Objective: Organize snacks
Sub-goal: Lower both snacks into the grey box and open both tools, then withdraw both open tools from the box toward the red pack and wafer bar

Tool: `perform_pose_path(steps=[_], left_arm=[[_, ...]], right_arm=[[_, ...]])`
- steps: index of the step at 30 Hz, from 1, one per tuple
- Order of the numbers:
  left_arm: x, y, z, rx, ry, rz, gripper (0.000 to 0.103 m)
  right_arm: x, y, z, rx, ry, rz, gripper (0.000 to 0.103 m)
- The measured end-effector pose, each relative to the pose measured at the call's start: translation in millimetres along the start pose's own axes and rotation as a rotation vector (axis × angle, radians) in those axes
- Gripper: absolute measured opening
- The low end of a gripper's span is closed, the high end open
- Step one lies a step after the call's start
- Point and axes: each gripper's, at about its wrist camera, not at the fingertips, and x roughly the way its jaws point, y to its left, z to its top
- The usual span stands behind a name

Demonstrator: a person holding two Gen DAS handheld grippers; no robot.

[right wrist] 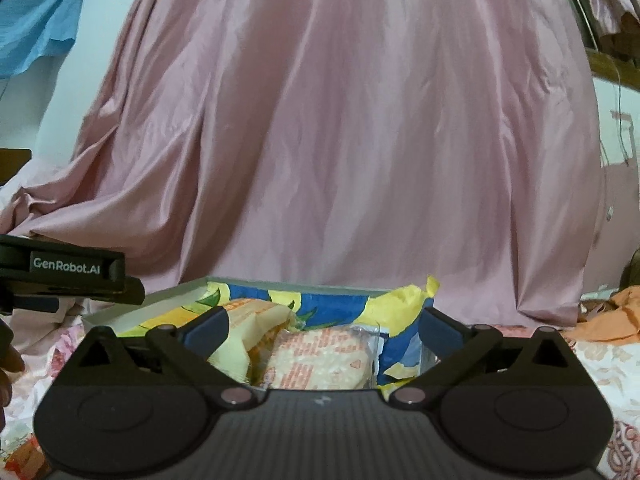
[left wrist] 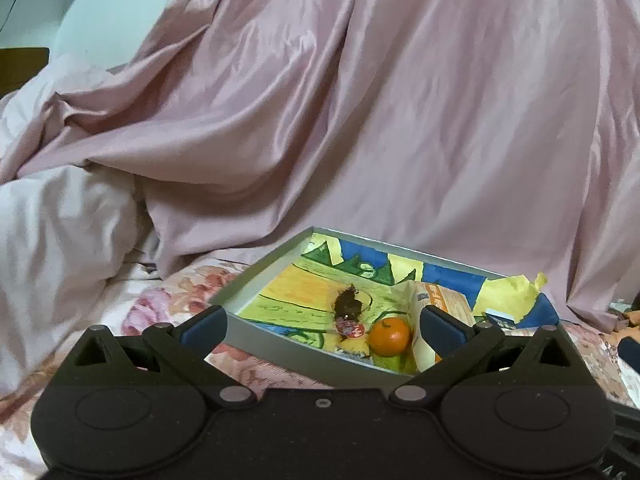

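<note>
A grey-rimmed tray (left wrist: 280,354) lined with a yellow, green and blue drawing lies on the floral bedsheet. Inside it are an orange fruit (left wrist: 389,336), a dark snack in a clear wrapper with a red label (left wrist: 349,312) and an orange-and-white packet (left wrist: 440,300) at the right. My left gripper (left wrist: 322,322) is open just before the tray's near rim, nothing between its fingers. In the right wrist view the tray (right wrist: 120,320) holds a yellowish packet (right wrist: 256,320) and a clear packet of pale biscuits (right wrist: 320,360). My right gripper (right wrist: 320,328) is open over them, pads apart from both.
A pink satin cloth (left wrist: 360,100) hangs behind the tray, with a pale quilt (left wrist: 60,232) at the left. The other gripper's black body (right wrist: 68,272) enters the right wrist view at the left, with a hand (right wrist: 8,368) below it. Orange cloth (right wrist: 612,312) lies at the right.
</note>
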Motion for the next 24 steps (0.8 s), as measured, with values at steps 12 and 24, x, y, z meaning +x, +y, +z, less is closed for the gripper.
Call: perform_pose_path(steps=[12, 24], left_arm=[[-59, 30, -7, -0.007, -0.014, -0.01, 0.102], [-104, 60, -31, 0.002, 0.014, -0.022, 0.102]], right_arm=[[-51, -1, 12, -0.03, -0.061, 0.003, 0.103], [-101, 7, 8, 0.008, -0.014, 0.014, 0.103]])
